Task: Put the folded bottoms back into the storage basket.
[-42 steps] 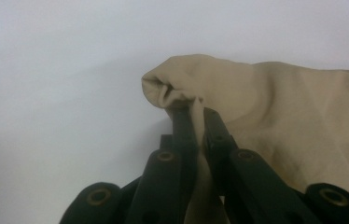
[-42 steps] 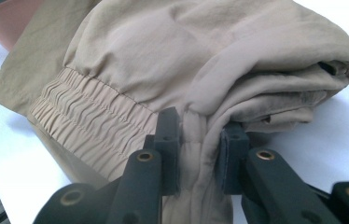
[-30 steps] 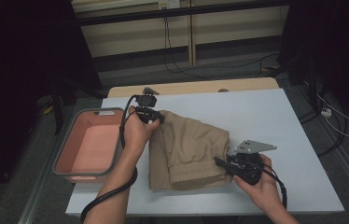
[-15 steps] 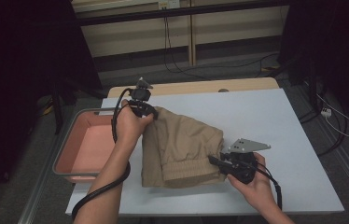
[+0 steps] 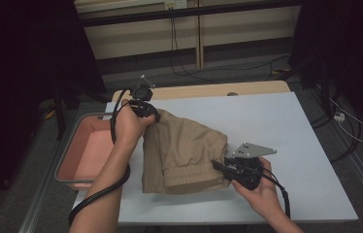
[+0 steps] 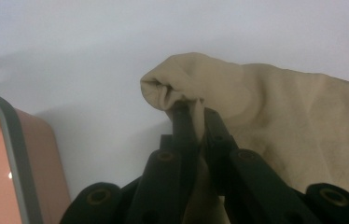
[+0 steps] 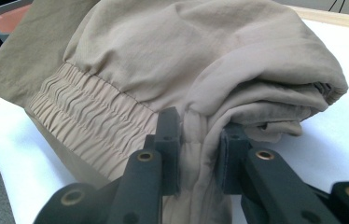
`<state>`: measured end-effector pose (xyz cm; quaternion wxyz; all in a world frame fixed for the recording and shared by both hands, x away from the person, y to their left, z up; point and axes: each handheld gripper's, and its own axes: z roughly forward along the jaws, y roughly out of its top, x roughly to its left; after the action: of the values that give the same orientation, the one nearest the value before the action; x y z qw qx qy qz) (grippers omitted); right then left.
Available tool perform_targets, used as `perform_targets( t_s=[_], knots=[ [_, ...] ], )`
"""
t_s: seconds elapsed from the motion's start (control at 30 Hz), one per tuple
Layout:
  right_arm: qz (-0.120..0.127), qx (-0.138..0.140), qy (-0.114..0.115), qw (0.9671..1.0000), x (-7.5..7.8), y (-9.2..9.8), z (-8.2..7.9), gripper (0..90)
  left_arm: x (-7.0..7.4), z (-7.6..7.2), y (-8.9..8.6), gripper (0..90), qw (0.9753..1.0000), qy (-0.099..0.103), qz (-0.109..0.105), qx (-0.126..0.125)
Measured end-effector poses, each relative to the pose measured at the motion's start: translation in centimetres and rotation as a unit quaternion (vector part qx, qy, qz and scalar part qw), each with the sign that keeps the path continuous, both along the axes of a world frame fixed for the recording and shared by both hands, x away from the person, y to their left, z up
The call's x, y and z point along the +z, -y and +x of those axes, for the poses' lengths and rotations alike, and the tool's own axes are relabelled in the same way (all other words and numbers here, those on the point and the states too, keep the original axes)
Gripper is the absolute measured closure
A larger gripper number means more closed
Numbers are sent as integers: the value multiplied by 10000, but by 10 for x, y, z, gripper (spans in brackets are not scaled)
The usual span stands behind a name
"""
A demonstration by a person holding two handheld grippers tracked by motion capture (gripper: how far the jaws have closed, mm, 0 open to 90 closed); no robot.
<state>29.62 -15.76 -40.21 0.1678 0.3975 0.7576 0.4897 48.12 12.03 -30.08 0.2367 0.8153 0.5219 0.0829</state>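
High view | left gripper (image 5: 151, 114) clamped on far corner of beige trousers (image 5: 184, 150); right gripper (image 5: 221, 167) pinching their near edge beside elastic waistband (image 7: 93, 128); tabletop (image 5: 276, 121); pink tray (image 5: 80, 150) left

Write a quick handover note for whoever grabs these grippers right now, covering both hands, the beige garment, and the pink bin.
Left gripper: shut on a far corner of the beige garment.
Right gripper: shut on a bunched fold near the elastic waistband.
Garment: folded, on the white table, beside the pink bin.
Done: folded and gripped at both ends.
Left: probably move it into the bin and release.
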Motion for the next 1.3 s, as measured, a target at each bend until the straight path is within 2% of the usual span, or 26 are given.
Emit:
perform_targets(
  t_s=[0.3,1.3],
  knots=[
    [31,22,66,10000,3,-5,1,746,8,2,-4,865,9999,-103,46,4],
    [191,40,276,9994,15,-19,5,746,43,7,-10,865,9995,-191,233,71]
  ],
)
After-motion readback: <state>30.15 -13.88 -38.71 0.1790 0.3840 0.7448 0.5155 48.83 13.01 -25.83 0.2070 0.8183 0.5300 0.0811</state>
